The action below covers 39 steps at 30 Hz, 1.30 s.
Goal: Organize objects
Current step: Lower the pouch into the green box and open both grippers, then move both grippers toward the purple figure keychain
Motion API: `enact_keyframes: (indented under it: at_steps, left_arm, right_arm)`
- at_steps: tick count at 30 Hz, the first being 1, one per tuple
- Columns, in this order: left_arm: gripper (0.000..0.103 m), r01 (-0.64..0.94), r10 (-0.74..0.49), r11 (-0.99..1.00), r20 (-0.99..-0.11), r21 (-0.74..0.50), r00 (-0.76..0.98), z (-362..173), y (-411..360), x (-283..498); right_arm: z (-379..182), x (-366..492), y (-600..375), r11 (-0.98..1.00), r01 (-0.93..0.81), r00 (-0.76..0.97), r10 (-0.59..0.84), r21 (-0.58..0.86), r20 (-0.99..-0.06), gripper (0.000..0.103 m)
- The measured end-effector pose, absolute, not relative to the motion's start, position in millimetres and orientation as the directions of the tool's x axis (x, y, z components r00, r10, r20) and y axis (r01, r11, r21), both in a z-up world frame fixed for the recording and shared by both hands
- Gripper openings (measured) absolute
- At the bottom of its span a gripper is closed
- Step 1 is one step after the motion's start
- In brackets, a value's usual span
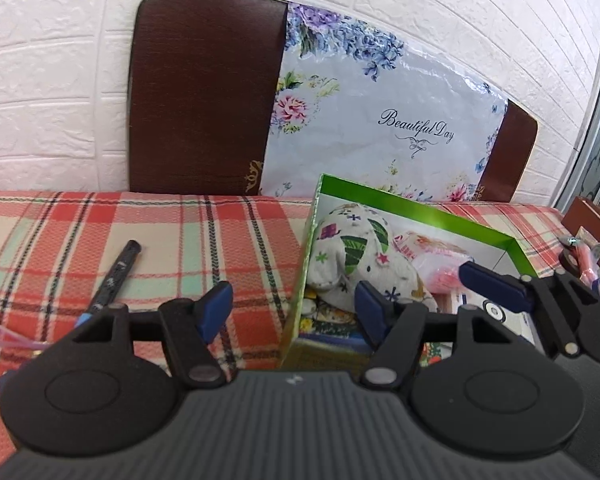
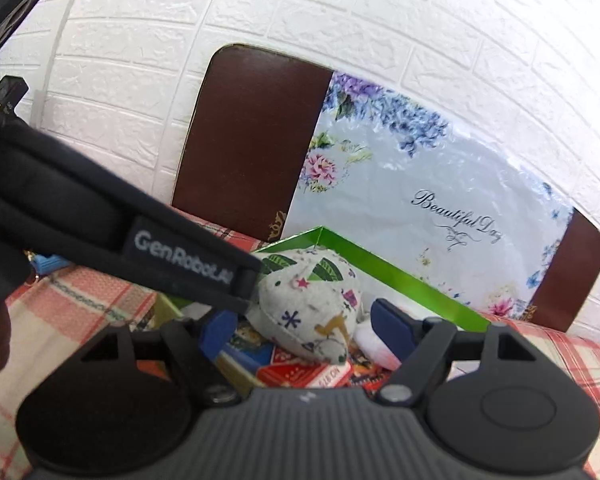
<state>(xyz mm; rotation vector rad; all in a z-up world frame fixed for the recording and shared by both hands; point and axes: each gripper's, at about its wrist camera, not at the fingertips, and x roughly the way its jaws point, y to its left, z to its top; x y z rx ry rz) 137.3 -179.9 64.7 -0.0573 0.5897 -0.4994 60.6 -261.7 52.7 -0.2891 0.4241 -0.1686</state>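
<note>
A plaid cloth in red, cream and pale green (image 1: 100,232) covers the tabletop, which stands against a white brick-patterned wall; at the far left of the left wrist view a dark pen (image 1: 114,276) lies slanted on the cloth, well apart from the box; the left claw (image 1: 294,306) hangs released, its blue-padded fingers (image 1: 216,308) spread with nothing between them, one finger over the cloth and the other over the near left corner of the box; the green open box (image 1: 420,210) sits right of centre, holding a white fabric cap with a printed pattern (image 1: 352,256) at its left end, a pink packet (image 1: 440,264) beside it, and colourful flat packs beneath; the right claw (image 2: 312,330) is also released, its fingers either side of the cap without pressing it; behind, a brown board with a floral panel reading "Beautiful Day" (image 1: 380,120) leans on the wall; at the far right, tape rolls (image 1: 592,264) rest on the cloth.
</note>
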Motion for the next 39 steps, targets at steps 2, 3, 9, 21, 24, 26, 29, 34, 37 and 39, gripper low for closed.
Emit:
enact_keyframes:
  at_steps: [2, 3, 9, 21, 24, 26, 29, 34, 37, 39]
  left_arm:
    - [0.069, 0.432, -0.462, 0.882, -0.523, -0.187, 0.716, 65.6, -176.8, 130.1]
    - [0.069, 0.429, -0.456, 0.885, -0.526, -0.181, 0.718, 65.8, -175.7, 126.5]
    - [0.07, 0.433, -0.442, 0.889, -0.521, -0.148, 0.731, 69.7, -172.0, 104.3]
    - [0.073, 0.41, -0.388, 0.908, -0.547, -0.089, 0.742, 54.9, -157.2, 68.5]
    - [0.073, 0.398, -0.367, 0.914, -0.568, -0.075, 0.737, 44.2, -149.2, 62.4]
    - [0.073, 0.388, -0.348, 0.92, -0.584, -0.061, 0.733, 36.6, -144.3, 60.0]
    - [0.073, 0.369, -0.318, 0.928, -0.607, -0.044, 0.728, 24.5, -135.9, 56.6]
    - [0.077, 0.342, -0.279, 0.939, -0.63, -0.022, 0.725, 6.5, -125.1, 55.3]
    - [0.084, 0.334, -0.268, 0.943, -0.611, -0.007, 0.745, 1.2, -118.3, 53.9]
    - [0.087, 0.33, -0.264, 0.944, -0.596, 0.002, 0.758, -1.6, -115.0, 53.2]
  right_arm:
    - [57.9, 54.5, -266.6, 0.947, 0.108, 0.899, -0.222, -0.301, -0.377, 0.077]
    - [58.9, 52.0, -265.9, 0.948, 0.11, 0.9, -0.223, -0.3, -0.375, 0.077]
    - [63.2, 26.5, -259.0, 0.949, 0.113, 0.903, -0.222, -0.294, -0.368, 0.077]
    - [45.2, -9.1, -249.2, 0.978, 0.075, 0.874, -0.159, -0.197, -0.459, 0.077]
    - [32.7, -11.2, -249.5, 0.989, 0.07, 0.84, -0.13, -0.133, -0.527, 0.077]
    - [24.6, -12.4, -251.0, 0.993, 0.073, 0.815, -0.11, -0.088, -0.569, 0.077]
    - [11.5, -13.0, -253.5, 0.996, 0.086, 0.783, -0.085, -0.028, -0.616, 0.077]
    - [5.3, -16.3, -260.0, 0.994, 0.111, 0.791, -0.076, 0.019, -0.607, 0.082]
    - [5.5, -20.7, -253.7, 0.993, 0.114, 0.799, -0.104, -0.021, -0.592, 0.083]
    - [5.3, -22.7, -250.8, 0.993, 0.112, 0.804, -0.115, -0.041, -0.583, 0.083]
